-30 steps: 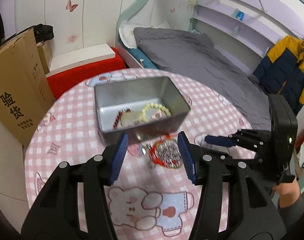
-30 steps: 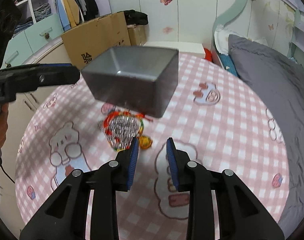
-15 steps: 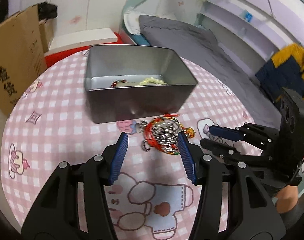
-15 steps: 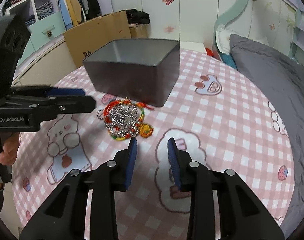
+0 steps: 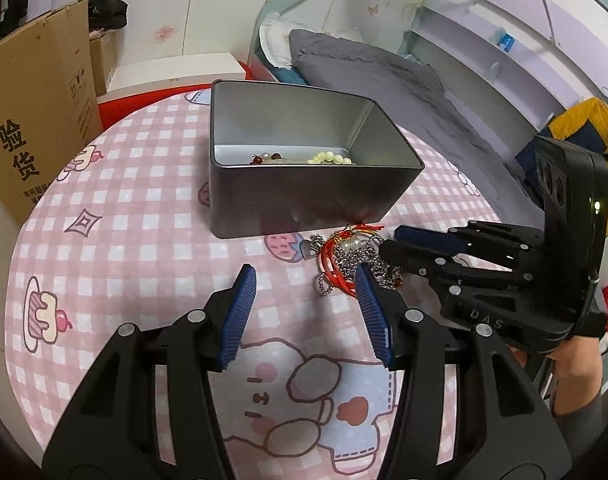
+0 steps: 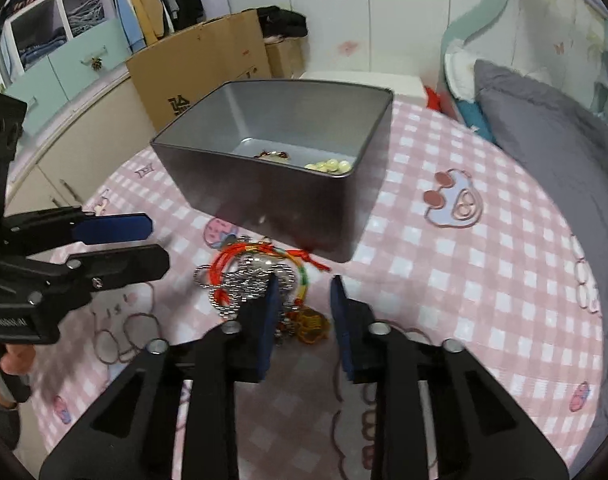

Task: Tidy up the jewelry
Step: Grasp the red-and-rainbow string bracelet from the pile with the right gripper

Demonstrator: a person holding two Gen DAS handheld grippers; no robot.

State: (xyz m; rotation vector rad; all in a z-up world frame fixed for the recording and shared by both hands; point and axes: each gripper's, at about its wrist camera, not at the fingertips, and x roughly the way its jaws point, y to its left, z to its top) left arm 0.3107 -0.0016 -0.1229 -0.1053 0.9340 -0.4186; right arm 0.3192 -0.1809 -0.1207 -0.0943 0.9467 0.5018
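Note:
A grey metal tin (image 5: 304, 200) stands on the pink checked table and also shows in the right wrist view (image 6: 280, 192). Pale beads (image 5: 330, 157) and red beads (image 5: 264, 157) lie inside it. A tangle of red cord, silver chain and pearls (image 5: 346, 258) lies in front of the tin, and it shows in the right wrist view (image 6: 256, 276) with a yellow charm (image 6: 312, 322). My left gripper (image 5: 306, 312) is open and empty, just left of the tangle. My right gripper (image 6: 304, 320) is open, low over the tangle's near edge.
The round table (image 5: 116, 240) has a cartoon-print cloth. A cardboard box (image 5: 32, 128) stands to the left beyond its edge. A bed with grey bedding (image 5: 384, 76) lies behind. Cabinets (image 6: 72, 68) stand at the far left in the right wrist view.
Both grippers have come lower and closer to the jewelry tangle. The right gripper's fingers have spread a little wider. The tin and jewelry have not moved.

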